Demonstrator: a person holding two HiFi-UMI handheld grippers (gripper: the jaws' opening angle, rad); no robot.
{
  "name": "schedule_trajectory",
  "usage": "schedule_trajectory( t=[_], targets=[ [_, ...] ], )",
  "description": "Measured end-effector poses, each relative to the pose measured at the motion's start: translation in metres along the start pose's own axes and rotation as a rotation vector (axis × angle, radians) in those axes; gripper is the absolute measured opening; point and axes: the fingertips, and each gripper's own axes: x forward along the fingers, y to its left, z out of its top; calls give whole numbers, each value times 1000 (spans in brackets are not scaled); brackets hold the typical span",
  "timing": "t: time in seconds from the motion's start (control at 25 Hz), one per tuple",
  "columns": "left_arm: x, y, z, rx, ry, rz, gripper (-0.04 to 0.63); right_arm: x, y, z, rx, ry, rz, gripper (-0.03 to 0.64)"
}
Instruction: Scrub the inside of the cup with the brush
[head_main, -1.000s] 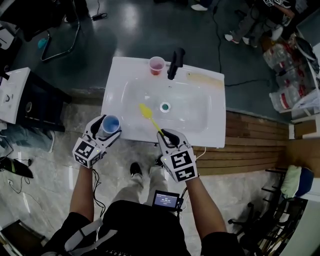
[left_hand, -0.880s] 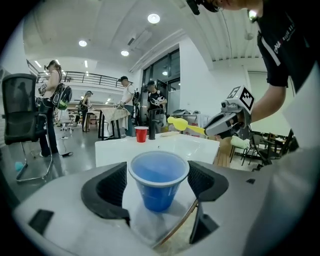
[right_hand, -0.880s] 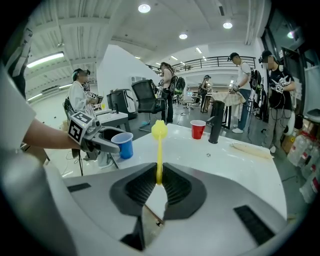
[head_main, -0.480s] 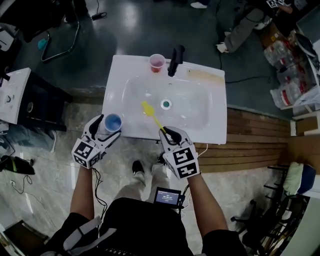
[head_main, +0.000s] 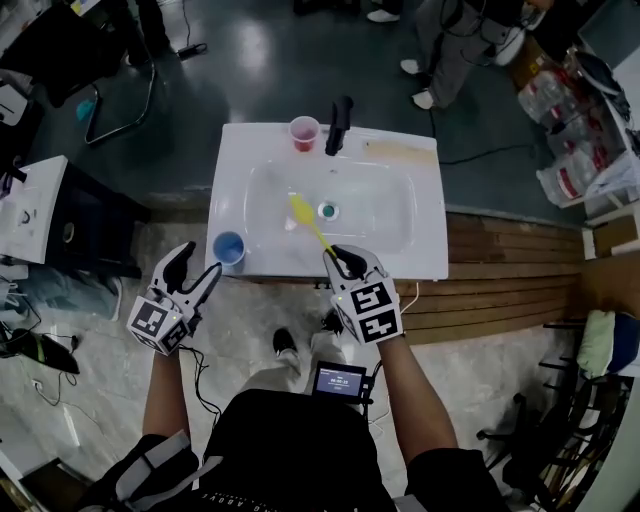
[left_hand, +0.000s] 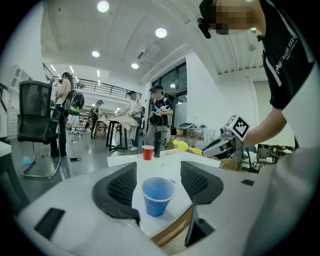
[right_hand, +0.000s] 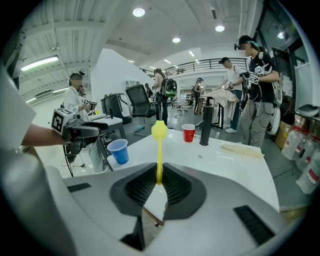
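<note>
White sink top (head_main: 400, 265) bears the blue cup (head_main: 228, 247) upright at its front-left corner, just ahead of the left gripper (head_main: 200, 262) — jaws apart, lately narrowing, touching nothing. The right gripper (head_main: 345, 262) pinches the yellow brush (head_main: 312, 225) by its handle — best to clamp the cup before the head enters.

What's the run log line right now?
left gripper: open, jaws just closing, nothing between | blue cup: free on sink corner | right gripper: shut on yellow brush

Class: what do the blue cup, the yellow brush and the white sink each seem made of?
Blue cup: probably plastic, smooth uniform colour, thin wall. Yellow brush: likely plastic, bright one-piece colour. White sink: glossy ceramic or resin, showing reflections.
</note>
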Motion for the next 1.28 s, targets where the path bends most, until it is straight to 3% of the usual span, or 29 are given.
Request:
schedule_trajectory(
  t=[0.36,0.48,0.96,1.28],
  targets=[
    [-9,-47,31,-84,-82,-87,50,-39,2,1,91,-72,-25,41],
    [-11,-61,35,-110,-104,-131,6,-54,9,-1,126,-99,-19,41],
    [3,-140,-3,-113,1,-300,5,-118,3,-36,266,-171,-111,41],
    [-2,-150,-18,-160,9,-321,5,-122,13,-45,280,-179,-114,41]
  ],
)
